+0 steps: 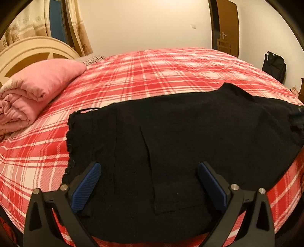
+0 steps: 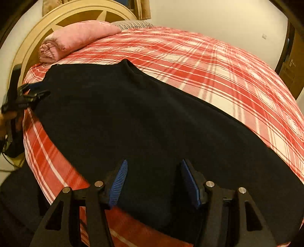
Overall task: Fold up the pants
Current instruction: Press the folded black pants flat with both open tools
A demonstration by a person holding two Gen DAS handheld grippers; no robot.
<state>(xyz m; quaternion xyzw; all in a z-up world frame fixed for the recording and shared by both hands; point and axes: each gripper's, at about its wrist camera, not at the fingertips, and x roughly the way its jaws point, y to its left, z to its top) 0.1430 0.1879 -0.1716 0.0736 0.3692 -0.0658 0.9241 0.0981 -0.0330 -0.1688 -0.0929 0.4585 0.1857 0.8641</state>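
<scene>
While both wrist cameras look down at the bed, I see the black knit pants [image 1: 180, 136] spread flat on the red-and-white plaid bedspread [image 1: 152, 76], close to its near edge and lying along it. My left gripper [image 1: 149, 171] hangs over one end of the garment with its blue ribbed pads [image 1: 87, 188] wide apart — nothing pinched between them, only dark fabric showing below. From that view a frayed edge of the cloth runs up the left side, and a sewn pocket outline sits between the fingers. My right gripper [image 2: 153, 171] is over the other stretch of the pants, its fingers parted too, though less widely, with no cloth caught in the gap. In the right view the left gripper appears far off at the garment's other end, beside the edge of the bedspread. A rolled pink quilt [image 1: 28, 95] lies near the cream wooden headboard [image 2: 57, 17], well apart from the pants — a black bag [image 1: 274, 66] stands against the far wall.
</scene>
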